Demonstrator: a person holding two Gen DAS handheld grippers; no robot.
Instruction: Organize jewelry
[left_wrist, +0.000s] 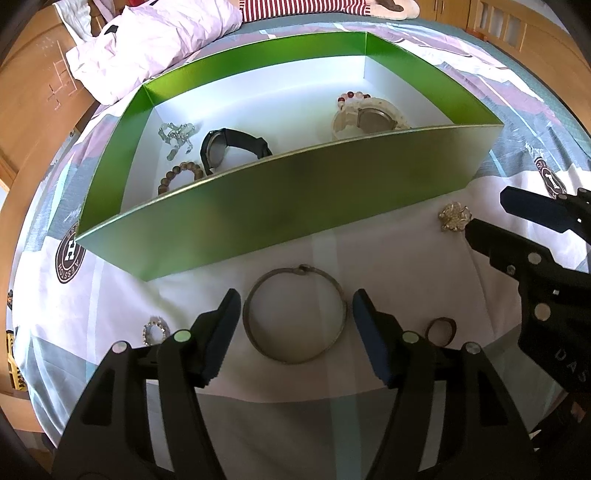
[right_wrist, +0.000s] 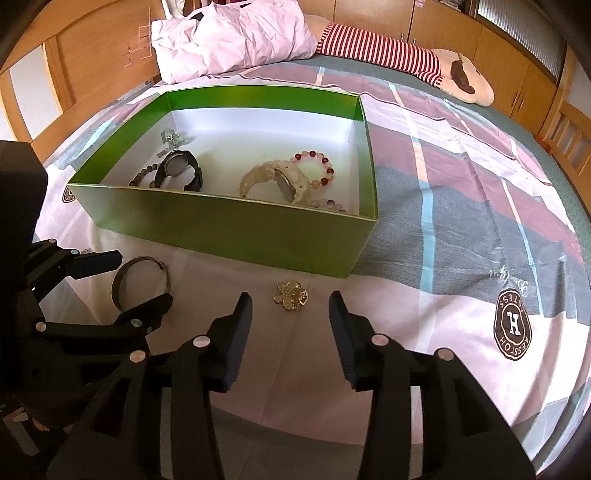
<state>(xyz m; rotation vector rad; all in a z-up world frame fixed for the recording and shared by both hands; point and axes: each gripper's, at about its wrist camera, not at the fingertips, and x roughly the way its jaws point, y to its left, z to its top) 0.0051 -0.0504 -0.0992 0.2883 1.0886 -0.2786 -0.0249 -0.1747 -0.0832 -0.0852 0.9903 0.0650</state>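
- Left gripper (left_wrist: 293, 301) is seen nearest the lens, fingers spread wide, nothing clamped; silver bangle (left_wrist: 294, 315) lies flat on the bedsheet (left_wrist: 406, 258) between the two blue pads, not visibly touched by either.
- Bangle is placed just in front of the green box (left_wrist: 258, 210), near its front wall.
- Right gripper (right_wrist: 290, 301) is likewise released, jaws apart, empty; gold flower brooch (right_wrist: 290, 295) lies on the sheet between its fingertips, apart from both, just in front of the green box's front wall.
- Small brown ring (left_wrist: 440, 330) is seen in front of the box, right of the bangle.
- Rhinestone ring (left_wrist: 154, 332) lies in front of the box, left of the bangle.
- Inside the box, left part: black watch (right_wrist: 179, 173), brown bead bracelet (left_wrist: 180, 177), clear crystal piece (left_wrist: 176, 134) toward the back.
- Inside the box, right part: cream watch (right_wrist: 275, 181), red-and-pink bead bracelet (right_wrist: 317, 166) touching it.
- Behind the box: crumpled pink pillow (right_wrist: 236, 37) and red-striped plush toy (right_wrist: 388, 51).
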